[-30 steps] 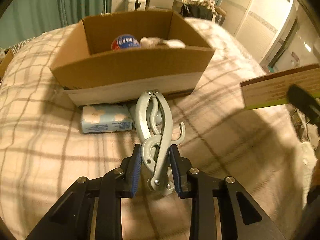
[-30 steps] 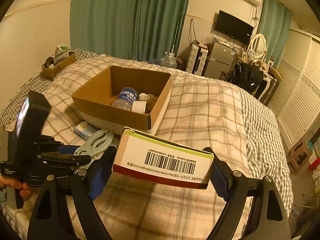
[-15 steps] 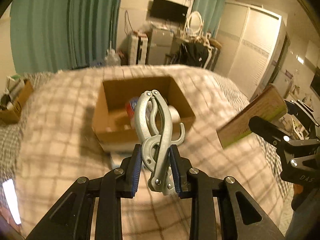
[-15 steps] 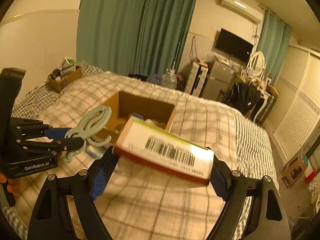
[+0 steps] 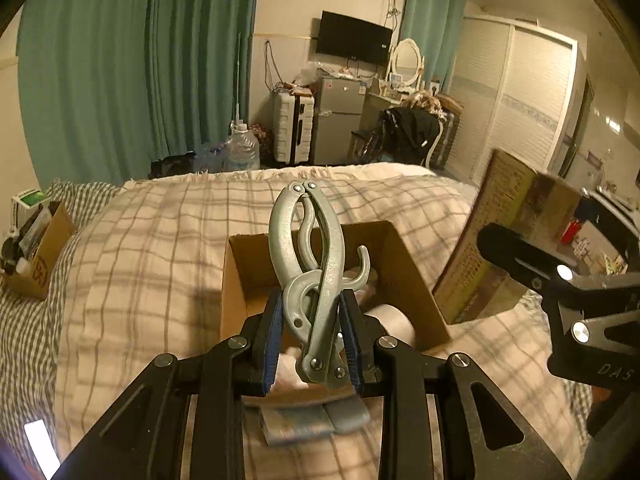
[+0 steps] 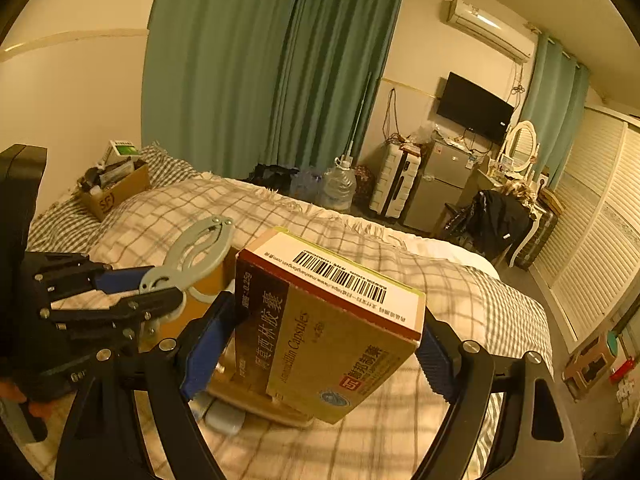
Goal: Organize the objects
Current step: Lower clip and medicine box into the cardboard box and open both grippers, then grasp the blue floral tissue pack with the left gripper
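Observation:
My left gripper (image 5: 312,336) is shut on a silver metal plier-like clamp (image 5: 312,264) and holds it in the air above the open cardboard box (image 5: 240,276) on the bed. The clamp also shows in the right wrist view (image 6: 192,256). My right gripper (image 6: 316,344) is shut on a capsule medicine carton (image 6: 332,332) with a barcode, held up just right of the box; it also shows in the left wrist view (image 5: 500,236). A white roll (image 5: 394,316) lies in the box. A pale blue pack (image 5: 296,426) lies on the bed by the box's near side.
The bed (image 5: 152,240) has a plaid cover. A small cardboard box of clutter (image 6: 112,188) sits at its far left. Beyond the bed stand green curtains, a water jug (image 6: 338,188), a suitcase, a fridge and a chair with dark clothes.
Both grippers have risen and come in over the box, carrying the clamp and the carton. The carton has tilted so its printed side faces the right camera.

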